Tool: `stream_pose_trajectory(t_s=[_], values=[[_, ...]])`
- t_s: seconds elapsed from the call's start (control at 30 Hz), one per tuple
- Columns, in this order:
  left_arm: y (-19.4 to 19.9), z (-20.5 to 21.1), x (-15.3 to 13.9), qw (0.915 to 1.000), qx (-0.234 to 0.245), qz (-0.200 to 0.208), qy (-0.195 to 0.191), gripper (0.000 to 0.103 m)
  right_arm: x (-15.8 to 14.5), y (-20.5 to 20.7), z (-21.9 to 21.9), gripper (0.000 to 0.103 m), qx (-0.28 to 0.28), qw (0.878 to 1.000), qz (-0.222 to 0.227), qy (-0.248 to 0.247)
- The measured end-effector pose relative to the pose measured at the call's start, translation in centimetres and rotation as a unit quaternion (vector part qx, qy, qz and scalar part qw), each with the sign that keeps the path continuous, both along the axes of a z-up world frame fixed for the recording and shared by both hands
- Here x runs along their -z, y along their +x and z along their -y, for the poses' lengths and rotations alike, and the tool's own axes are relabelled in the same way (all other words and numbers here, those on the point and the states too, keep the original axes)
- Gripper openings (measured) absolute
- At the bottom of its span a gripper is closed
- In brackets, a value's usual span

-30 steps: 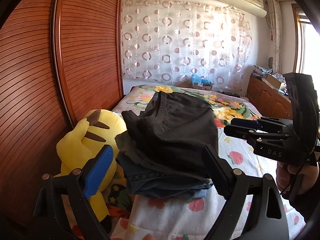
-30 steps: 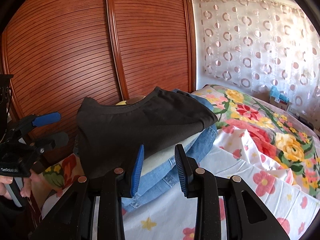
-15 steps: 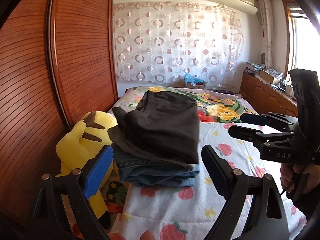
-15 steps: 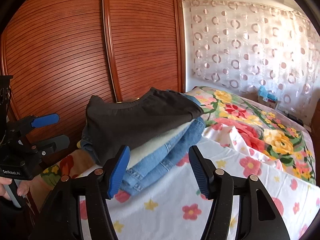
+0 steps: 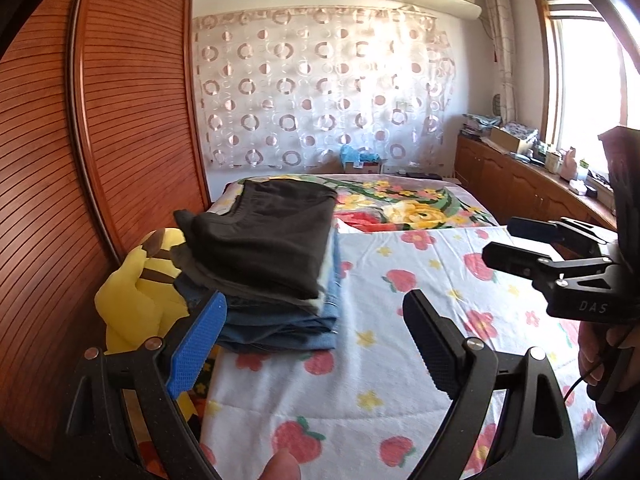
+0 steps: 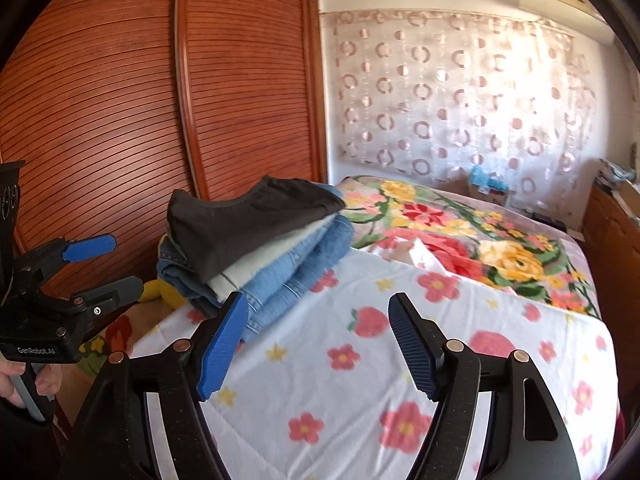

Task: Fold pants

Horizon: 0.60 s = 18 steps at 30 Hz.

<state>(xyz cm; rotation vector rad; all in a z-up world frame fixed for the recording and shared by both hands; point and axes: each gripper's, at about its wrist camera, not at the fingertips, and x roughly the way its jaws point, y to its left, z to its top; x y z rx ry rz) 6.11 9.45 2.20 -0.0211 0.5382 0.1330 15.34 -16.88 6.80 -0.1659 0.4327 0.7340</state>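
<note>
Folded dark grey pants (image 5: 264, 240) (image 6: 248, 216) top a stack of folded clothes on the bed's left side, with a white garment (image 6: 260, 260) and blue jeans (image 5: 276, 320) (image 6: 296, 268) beneath. My left gripper (image 5: 316, 336) is open and empty, just short of the stack's near edge. My right gripper (image 6: 316, 340) hovers over the bedsheet right of the stack; its jaws are opening with nothing between them. Each gripper shows in the other's view: the right gripper (image 5: 520, 248), the left gripper (image 6: 108, 264).
A white sheet with strawberries and flowers (image 5: 400, 360) (image 6: 360, 380) covers the bed, a floral blanket (image 6: 460, 232) behind it. A yellow plush toy (image 5: 136, 296) lies against the wooden slatted wardrobe (image 5: 100, 140). A wooden cabinet (image 5: 520, 184) lines the right wall.
Both grippers have pulled back from the clothes stack, which now looks smaller and farther. The right gripper's jaws have spread from nearly shut at the stack's edge to wide apart.
</note>
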Motion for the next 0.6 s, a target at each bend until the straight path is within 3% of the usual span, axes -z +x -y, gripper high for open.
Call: stream_pose_trajectory(t_s=[0.17,0.6], values=[[-0.4,1.5,-0.1,0.9995,0.024,-0.007,-0.021,0.090,-0.1,-2.4,1.2,0.075,0.025,1.000,0.001,0.000],[-0.5,7.2,-1.0,0.9977,0.068,0.004,-0.003,0.090,-1.1,-7.0,4.2,0.083,0.103,0.994,0.007,0.019]])
